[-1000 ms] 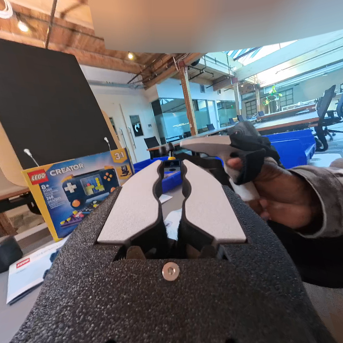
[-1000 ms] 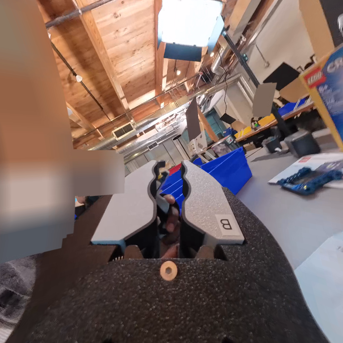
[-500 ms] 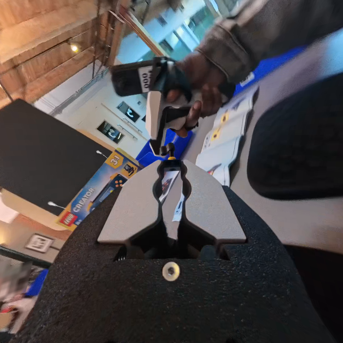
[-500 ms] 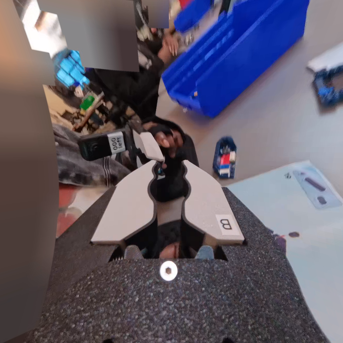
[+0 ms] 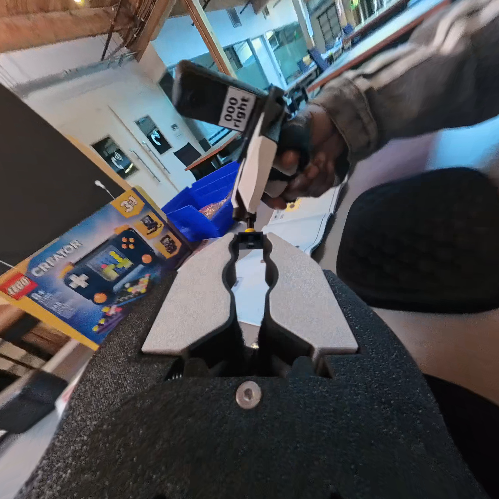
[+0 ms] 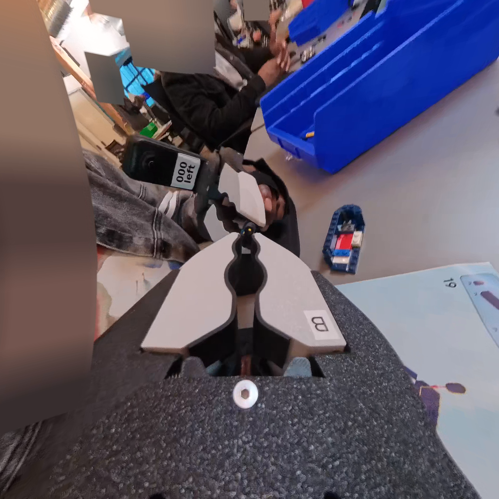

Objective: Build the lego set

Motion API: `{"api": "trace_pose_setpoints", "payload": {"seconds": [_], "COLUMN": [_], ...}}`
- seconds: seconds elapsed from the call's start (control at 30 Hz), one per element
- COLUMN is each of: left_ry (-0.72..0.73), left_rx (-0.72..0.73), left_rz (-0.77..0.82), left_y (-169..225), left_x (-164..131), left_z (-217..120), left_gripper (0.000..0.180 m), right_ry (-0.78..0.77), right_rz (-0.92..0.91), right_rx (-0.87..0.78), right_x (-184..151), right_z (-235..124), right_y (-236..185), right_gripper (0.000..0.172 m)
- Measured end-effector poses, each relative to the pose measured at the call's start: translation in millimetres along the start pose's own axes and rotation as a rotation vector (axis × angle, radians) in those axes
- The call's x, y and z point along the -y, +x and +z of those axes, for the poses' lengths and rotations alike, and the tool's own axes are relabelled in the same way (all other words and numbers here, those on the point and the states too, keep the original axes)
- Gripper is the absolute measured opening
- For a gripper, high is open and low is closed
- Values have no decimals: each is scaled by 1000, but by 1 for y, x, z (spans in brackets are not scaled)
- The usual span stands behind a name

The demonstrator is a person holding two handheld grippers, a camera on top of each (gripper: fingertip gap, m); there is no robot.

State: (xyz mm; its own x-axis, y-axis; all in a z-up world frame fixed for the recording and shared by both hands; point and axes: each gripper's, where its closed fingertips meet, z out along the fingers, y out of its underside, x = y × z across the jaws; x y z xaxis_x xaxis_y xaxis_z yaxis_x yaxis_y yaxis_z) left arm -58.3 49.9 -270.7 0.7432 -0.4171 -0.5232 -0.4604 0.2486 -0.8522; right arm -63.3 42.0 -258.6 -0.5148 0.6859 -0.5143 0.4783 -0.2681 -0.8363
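In the left wrist view my left gripper [image 5: 249, 237] is shut on a small black brick [image 5: 249, 241], pinched between its fingertips. A yellow round stud [image 5: 250, 230] sits on top of the brick, and a thin black stick [image 5: 249, 222] rises from the stud. The right gripper [image 5: 244, 213], held by a gloved hand [image 5: 305, 167], comes down from above and is shut on the top of that stick. In the right wrist view my right gripper [image 6: 246, 237] has its tips nearly together on the black stick [image 6: 247, 231], with the left gripper [image 6: 243, 202] just beyond it.
A yellow and blue toy set box [image 5: 89, 267] stands at the left, with blue bins [image 5: 199, 205] behind it. An open instruction booklet [image 5: 305, 224] lies on the grey table [image 6: 405, 189]. A small dark blue brick build [image 6: 344, 239] lies on the table near a long blue bin [image 6: 378, 89]. People sit farther off. The grippers are tip to tip, or close to it.
Both grippers swung round and came tip to tip. My right jaws, open earlier, closed on the black stick. My left gripper kept its hold on the black brick throughout.
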Motion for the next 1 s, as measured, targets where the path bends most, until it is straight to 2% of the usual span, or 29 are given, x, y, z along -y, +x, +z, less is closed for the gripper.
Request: {"api": "trace_pose_setpoints", "payload": {"seconds": [0.13,0.3,0.5,0.83,0.9,0.93,1.0], "left_ry": [-10,-53,-51,-89,8,59,-81], "left_rx": [10,-7,-25,-67,-111,-112,-31], "left_rz": [-73,48,24,-19,-78,-144,-20], "left_y": [-5,3,5,10,15,16,5], "left_x": [-4,-8,-9,-19,-2,9,-8], "left_z": [-2,0,0,1,2,5,12], "left_gripper": [16,16,16,16,17,2,0], "right_ry": [109,77,106,77,-10,-94,-156], "right_rz": [-40,53,155,110,102,99,83], "right_rx": [-53,-29,8,-71,-74,-14,80], "right_x": [3,-6,-7,-17,-33,-51,-64], "right_z": [2,1,2,6,17,35,66], "right_y": [5,5,5,13,14,4,-19], "right_gripper": [5,5,5,6,4,3,4]}}
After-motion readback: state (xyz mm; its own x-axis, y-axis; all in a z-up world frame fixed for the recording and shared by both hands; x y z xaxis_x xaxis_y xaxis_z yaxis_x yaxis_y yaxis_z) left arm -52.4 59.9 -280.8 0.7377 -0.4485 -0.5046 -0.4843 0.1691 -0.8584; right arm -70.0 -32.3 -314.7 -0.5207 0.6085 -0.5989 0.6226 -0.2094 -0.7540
